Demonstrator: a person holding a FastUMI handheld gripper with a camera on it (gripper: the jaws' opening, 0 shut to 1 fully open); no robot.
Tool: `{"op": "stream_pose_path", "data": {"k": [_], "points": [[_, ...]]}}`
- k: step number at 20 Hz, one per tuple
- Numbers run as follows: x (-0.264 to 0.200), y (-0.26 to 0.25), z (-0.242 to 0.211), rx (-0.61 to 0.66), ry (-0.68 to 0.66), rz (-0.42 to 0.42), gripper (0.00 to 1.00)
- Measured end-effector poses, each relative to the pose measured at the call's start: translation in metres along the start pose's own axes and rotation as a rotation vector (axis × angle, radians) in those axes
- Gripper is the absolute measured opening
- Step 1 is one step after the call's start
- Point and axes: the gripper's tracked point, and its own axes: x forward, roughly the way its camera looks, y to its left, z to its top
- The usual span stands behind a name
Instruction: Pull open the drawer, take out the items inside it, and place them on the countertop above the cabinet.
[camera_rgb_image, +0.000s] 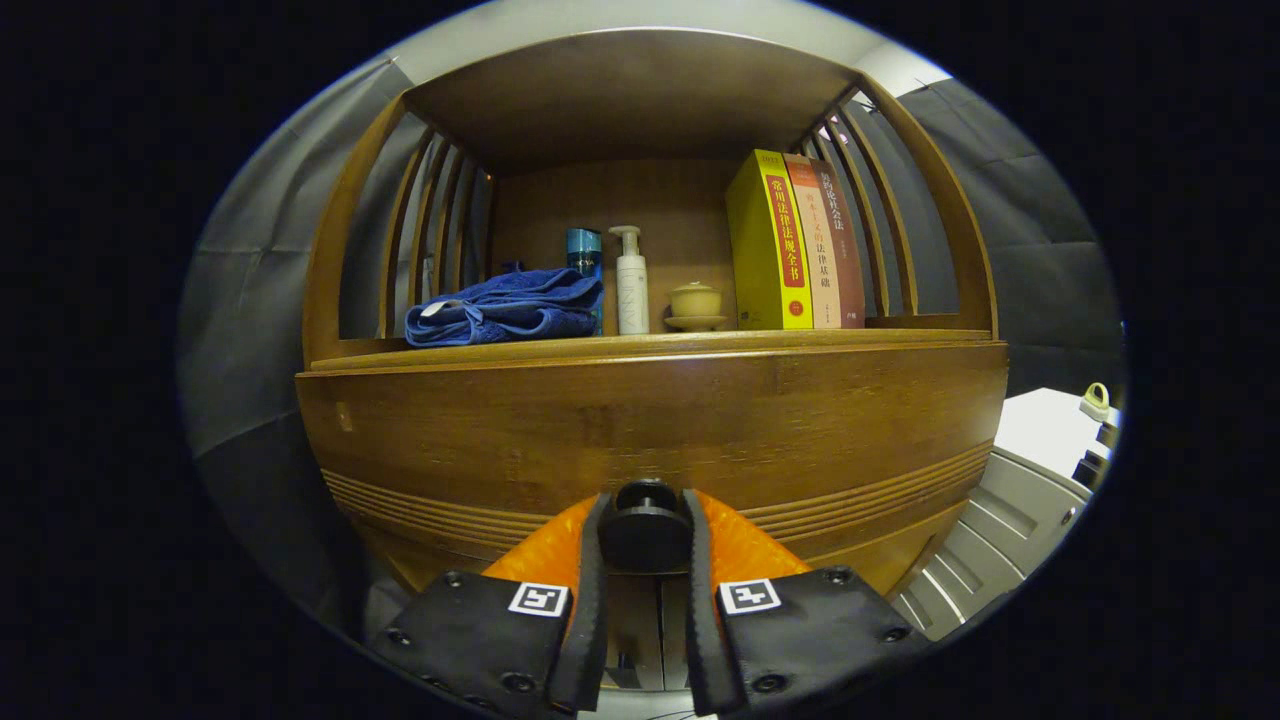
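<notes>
My gripper (646, 528) is clamped on the round dark drawer knob (645, 532) at the lower centre of the frame, one finger pressing each side of it. The knob sits on the wooden drawer front (650, 425), which spans the middle of the frame and shows grooved lines along its lower edge. I cannot see inside the drawer, so I cannot tell what it holds.

Just above the drawer front runs the countertop edge (650, 345). On that shelf, left of centre, lies a folded blue towel (505, 308); beside it stand a blue bottle (584, 252) and a white pump bottle (631, 282). A small lidded cup on a saucer (695, 306) sits at centre, with bare shelf between it and three upright books (795, 240) to the right. Curved wooden slats (430, 230) close both ends, and a wooden top (630, 90) covers it.

At lower right, beyond the cabinet, stands a pale grey unit (1010, 530).
</notes>
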Motion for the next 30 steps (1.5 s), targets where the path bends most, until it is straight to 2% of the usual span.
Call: {"op": "stream_pose_path", "data": {"k": [7, 16, 23, 29, 30], "points": [[-0.054, 0.004, -0.007, 0.049, 0.05, 0.03, 0.41], [-0.124, 0.004, -0.013, 0.035, 0.072, 0.037, 0.41], [-0.154, 0.005, -0.021, 0.027, 0.087, 0.037, 0.41], [-0.156, 0.003, -0.028, -0.002, 0.075, 0.024, 0.41], [-0.156, 0.003, -0.029, -0.014, 0.064, 0.024, 0.44]]}}
